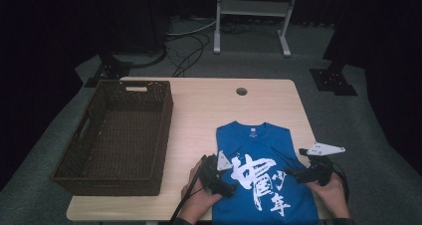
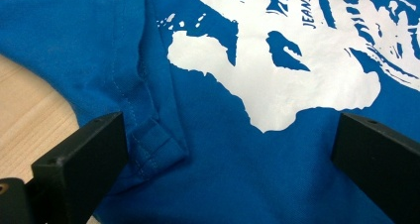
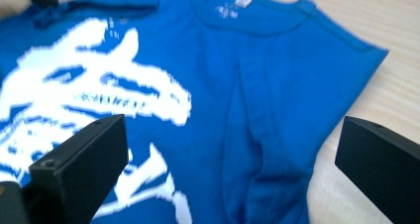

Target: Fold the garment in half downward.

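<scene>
Blue T-shirt point(image 1: 266, 177) lies flat on the wooden surface point(image 1: 209, 110), print side up, collar toward 12 o'clock, hem at the near edge. It takes the near-right part of the surface. Large white brush-style print point(image 1: 256, 177) covers the chest; a small white label sits inside the neckline. Both sleeves look folded in over the body: the left gripper view shows a stitched sleeve hem point(image 2: 153, 144) lying on the blue cloth, and the right gripper view shows a fold running down from the shoulder.

Left hand-held gripper point(image 1: 224, 182) sits at the shirt's 9 o'clock edge, over the folded sleeve. Jaws stand wide apart, cloth below them, nothing pinched. Bare wood shows past the shirt edge at the left of that view.

Right hand-held gripper point(image 1: 298, 168) is at the shirt's 3 o'clock edge, grey three-cornered plate on top. Jaws spread to full width, nothing between the pads; shirt's right side and bare wood lie under them. That view is motion-blurred.

Each gripper has a hand on it, both coming in from 6 o'clock; a cable trails from the left one.

Dark brown wicker basket point(image 1: 82, 130) stands at 9 o'clock from the shirt, well apart, on the left part of the surface. A round cable hole point(image 1: 241, 91) sits at 12 o'clock near the far edge. Beyond the surface: grey floor, cables, a white stand frame point(image 1: 254, 8).
</scene>
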Available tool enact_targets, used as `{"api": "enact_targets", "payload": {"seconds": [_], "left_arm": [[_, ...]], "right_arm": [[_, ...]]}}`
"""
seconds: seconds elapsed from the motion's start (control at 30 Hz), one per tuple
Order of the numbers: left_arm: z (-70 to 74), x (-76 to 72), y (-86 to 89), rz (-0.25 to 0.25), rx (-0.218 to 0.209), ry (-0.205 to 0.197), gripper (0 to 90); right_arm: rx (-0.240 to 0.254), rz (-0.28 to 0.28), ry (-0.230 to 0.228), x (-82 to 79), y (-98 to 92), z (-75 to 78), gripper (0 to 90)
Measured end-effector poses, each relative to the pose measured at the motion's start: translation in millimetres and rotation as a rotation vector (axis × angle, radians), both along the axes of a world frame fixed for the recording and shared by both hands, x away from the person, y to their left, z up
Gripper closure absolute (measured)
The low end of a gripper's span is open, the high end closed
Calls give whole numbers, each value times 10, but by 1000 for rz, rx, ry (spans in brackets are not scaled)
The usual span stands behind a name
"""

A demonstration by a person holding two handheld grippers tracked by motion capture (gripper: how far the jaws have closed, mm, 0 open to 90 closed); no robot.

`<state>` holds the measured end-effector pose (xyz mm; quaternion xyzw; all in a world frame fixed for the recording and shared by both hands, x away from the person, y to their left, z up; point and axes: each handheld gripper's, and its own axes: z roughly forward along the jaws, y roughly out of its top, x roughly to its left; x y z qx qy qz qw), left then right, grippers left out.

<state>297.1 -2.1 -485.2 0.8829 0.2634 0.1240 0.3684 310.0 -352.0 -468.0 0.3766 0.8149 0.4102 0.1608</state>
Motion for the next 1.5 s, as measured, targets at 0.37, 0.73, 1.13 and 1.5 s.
{"api": "enact_targets", "payload": {"seconds": [0.37, 0.73, 1.13, 1.5], "left_arm": [[0, 0, 0, 0, -1, 0, 8], [0, 1, 0, 0, 0, 0, 8], [1, -9, 53, -13, -2, 1, 8], [-2, -185, 189, -2, -5, 2, 8]], "right_arm": [[-30, 9, 16, -129, -10, -75, 0], [-31, 45, 74, -159, 37, -159, 0], [-110, 40, 56, -188, 156, -202, 0], [-111, 61, 54, -293, 289, -204, 0]]}}
